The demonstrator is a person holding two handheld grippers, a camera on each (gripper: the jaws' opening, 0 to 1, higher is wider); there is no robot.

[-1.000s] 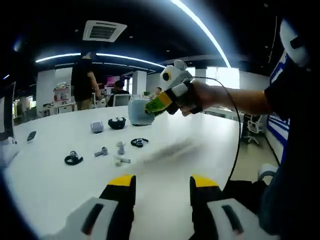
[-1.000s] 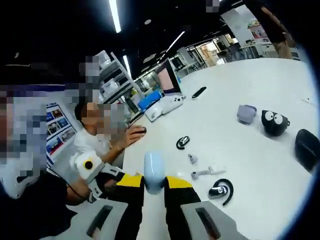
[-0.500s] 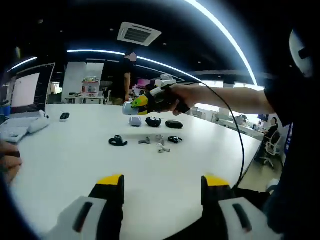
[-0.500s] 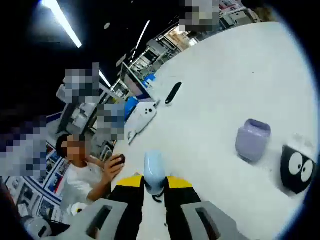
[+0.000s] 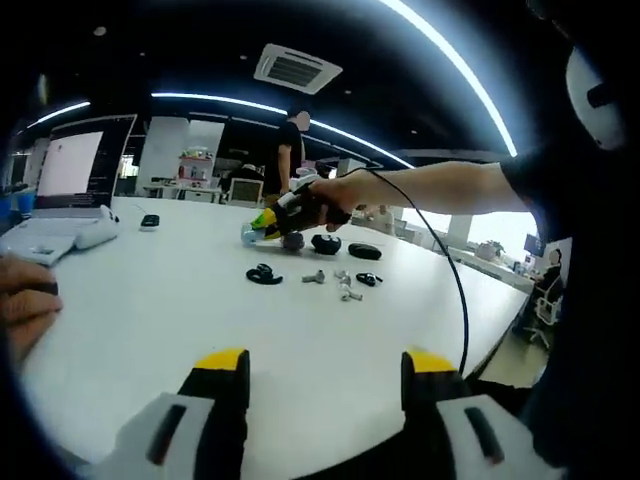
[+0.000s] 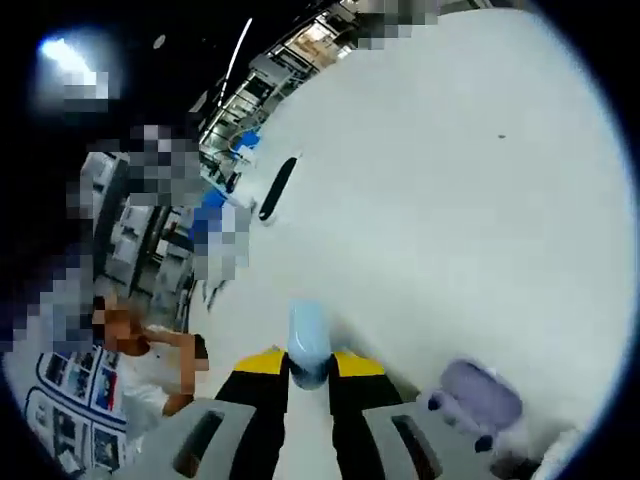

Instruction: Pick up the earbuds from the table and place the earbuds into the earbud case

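Note:
My right gripper (image 6: 308, 372) is shut on a light blue earbud case (image 6: 307, 340), held upright between its yellow-tipped jaws. In the left gripper view a hand carries that right gripper (image 5: 272, 218) low over the far side of the white table (image 5: 150, 310), the blue case (image 5: 248, 234) at its tip. Loose earbuds lie mid-table: a black ear-hook one (image 5: 263, 274), a grey one (image 5: 314, 277), white ones (image 5: 345, 291) and another black one (image 5: 368, 279). My left gripper (image 5: 327, 368) stands open near the table's front, nothing between its jaws.
A lavender case (image 6: 480, 393) sits just right of my right gripper. A black case with eyes (image 5: 325, 243) and a plain black case (image 5: 364, 251) lie behind the earbuds. A black remote (image 6: 276, 188), a monitor (image 5: 70, 165) and a person's hand (image 5: 25, 305) are at the left.
The right gripper has carried the blue case lower and farther out over the table, down beside the lavender case. The left gripper stays open and has barely moved.

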